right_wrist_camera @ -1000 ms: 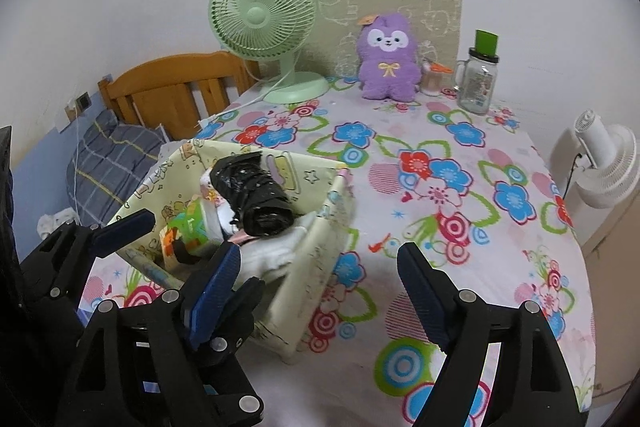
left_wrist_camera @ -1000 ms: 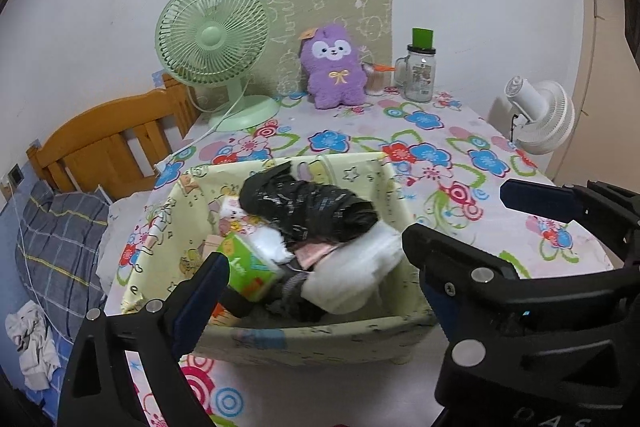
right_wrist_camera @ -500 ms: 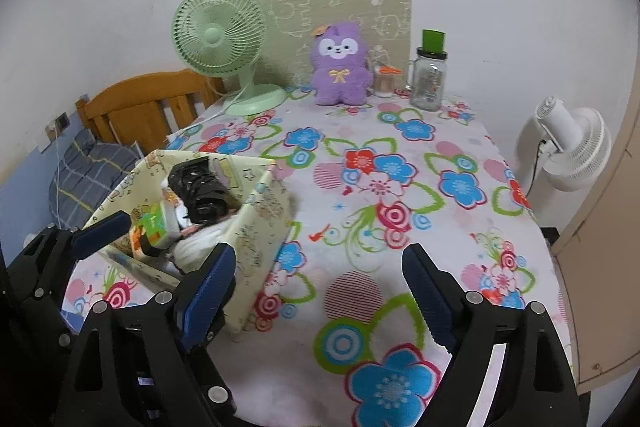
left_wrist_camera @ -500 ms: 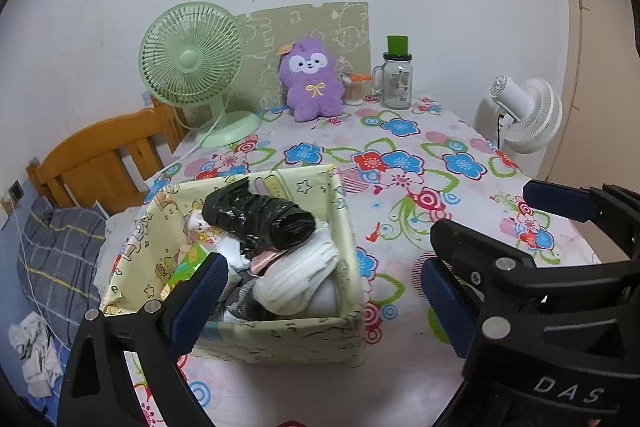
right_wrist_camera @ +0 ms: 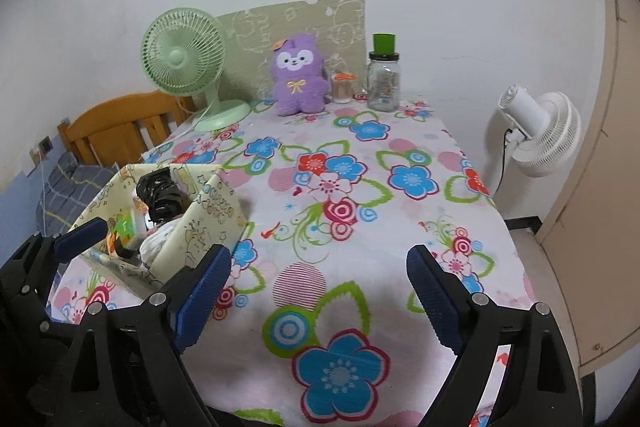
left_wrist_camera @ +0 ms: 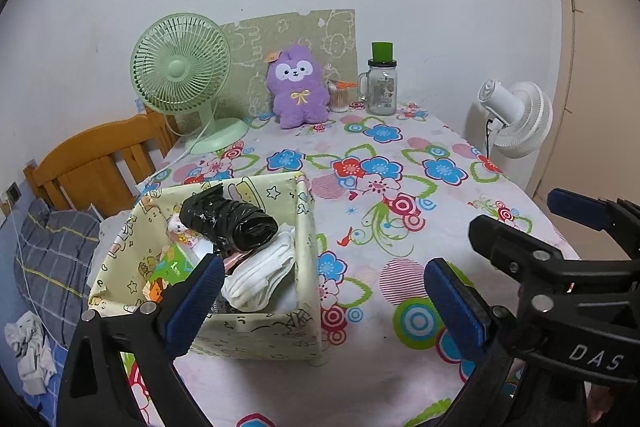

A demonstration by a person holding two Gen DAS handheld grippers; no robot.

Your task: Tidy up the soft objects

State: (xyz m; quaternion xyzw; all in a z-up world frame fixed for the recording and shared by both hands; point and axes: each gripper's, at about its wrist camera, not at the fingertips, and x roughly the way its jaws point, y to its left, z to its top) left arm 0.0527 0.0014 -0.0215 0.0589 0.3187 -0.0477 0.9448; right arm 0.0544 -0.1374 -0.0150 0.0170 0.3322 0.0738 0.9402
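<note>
With both hand-held grippers empty, the left hand-held gripper [left_wrist_camera: 320, 299] spread and the right hand-held gripper [right_wrist_camera: 320, 287] still widening, the purple plush toy [right_wrist_camera: 298, 75] at twelve o'clock looks light and squashy, best pinched across its belly.

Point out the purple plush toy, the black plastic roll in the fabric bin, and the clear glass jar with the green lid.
purple plush toy [right_wrist_camera: 298, 83]: right wrist view, belly.
black plastic roll [left_wrist_camera: 228, 221]: left wrist view, middle of roll.
clear glass jar with green lid [right_wrist_camera: 383, 83]: right wrist view, glass body.
</note>
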